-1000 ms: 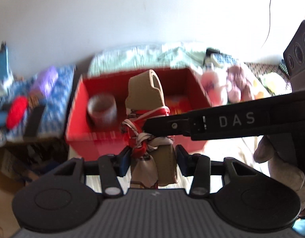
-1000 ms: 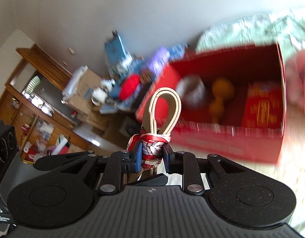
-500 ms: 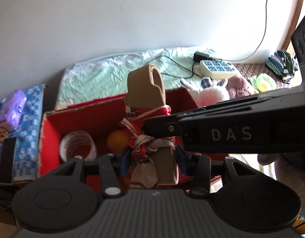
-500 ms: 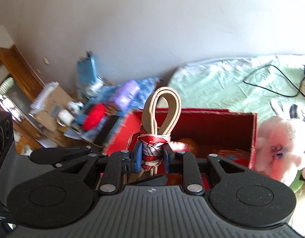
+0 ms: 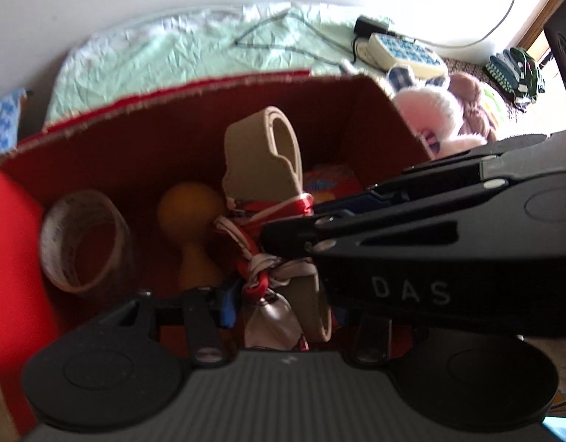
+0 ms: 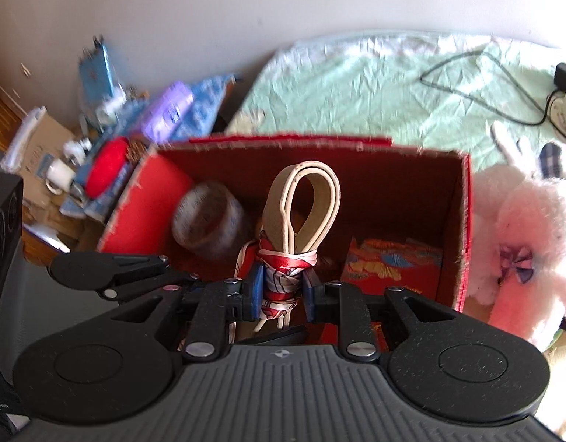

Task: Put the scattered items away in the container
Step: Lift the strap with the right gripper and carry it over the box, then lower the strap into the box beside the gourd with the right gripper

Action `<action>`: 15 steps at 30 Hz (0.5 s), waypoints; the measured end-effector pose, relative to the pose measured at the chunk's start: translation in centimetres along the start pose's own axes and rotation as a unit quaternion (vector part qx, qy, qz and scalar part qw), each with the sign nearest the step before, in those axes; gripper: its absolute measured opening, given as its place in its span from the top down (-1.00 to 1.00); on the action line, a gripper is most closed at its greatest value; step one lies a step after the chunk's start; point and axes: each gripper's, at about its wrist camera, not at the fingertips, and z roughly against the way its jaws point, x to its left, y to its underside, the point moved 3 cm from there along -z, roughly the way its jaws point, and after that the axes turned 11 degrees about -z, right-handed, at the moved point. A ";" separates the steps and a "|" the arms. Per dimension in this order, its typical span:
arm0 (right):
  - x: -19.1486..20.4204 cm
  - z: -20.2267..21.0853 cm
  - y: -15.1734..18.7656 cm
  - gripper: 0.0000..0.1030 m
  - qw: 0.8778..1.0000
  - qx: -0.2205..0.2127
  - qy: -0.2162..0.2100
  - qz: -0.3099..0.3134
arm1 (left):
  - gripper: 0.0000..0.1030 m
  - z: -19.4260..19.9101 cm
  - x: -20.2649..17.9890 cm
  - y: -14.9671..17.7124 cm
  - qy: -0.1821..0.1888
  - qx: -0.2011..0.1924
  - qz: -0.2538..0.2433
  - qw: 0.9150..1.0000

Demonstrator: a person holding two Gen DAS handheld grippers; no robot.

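Observation:
A tan folded belt (image 5: 261, 162) tied with a red and white scarf (image 6: 283, 272) hangs over the opening of the red cardboard box (image 5: 172, 92). My left gripper (image 5: 283, 309) is shut on the bundle's lower end. My right gripper (image 6: 283, 291) is shut on the scarf-wrapped middle, and in the left wrist view it reaches in from the right (image 5: 283, 228). The belt's loop (image 6: 305, 202) stands upright above the pads. Inside the box lie a tape roll (image 5: 80, 239), an orange rounded object (image 5: 191, 213) and a red patterned packet (image 6: 390, 269).
The box (image 6: 283, 141) sits on a pale green bedspread (image 6: 356, 84). A pink plush rabbit (image 6: 522, 239) presses against its right wall. A power strip (image 5: 404, 49) with cables lies behind. A cluttered blue-covered stand (image 6: 154, 114) is left of the box.
Both grippers have carried the belt bundle forward and down, tilting more steeply. The box was ahead before; its opening now lies right under the bundle.

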 end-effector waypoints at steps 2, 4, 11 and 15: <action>0.1 -0.9 -0.1 0.54 1.000 0.022 0.013 0.008 | 0.08 -1.0 0.4 0.1 0.013 0.025 0.007 1.000; 0.4 -1.9 -0.2 0.54 0.998 0.045 0.028 0.024 | 0.07 -1.9 0.7 0.2 0.026 0.048 0.014 0.998; 0.3 -4.5 -0.5 0.55 0.992 0.104 0.067 0.024 | 0.05 -3.4 2.0 0.5 0.086 0.089 0.044 0.991; 0.3 -6.0 -0.6 0.58 0.987 0.124 0.098 0.028 | 0.05 -3.5 2.5 0.7 0.103 0.097 0.048 0.989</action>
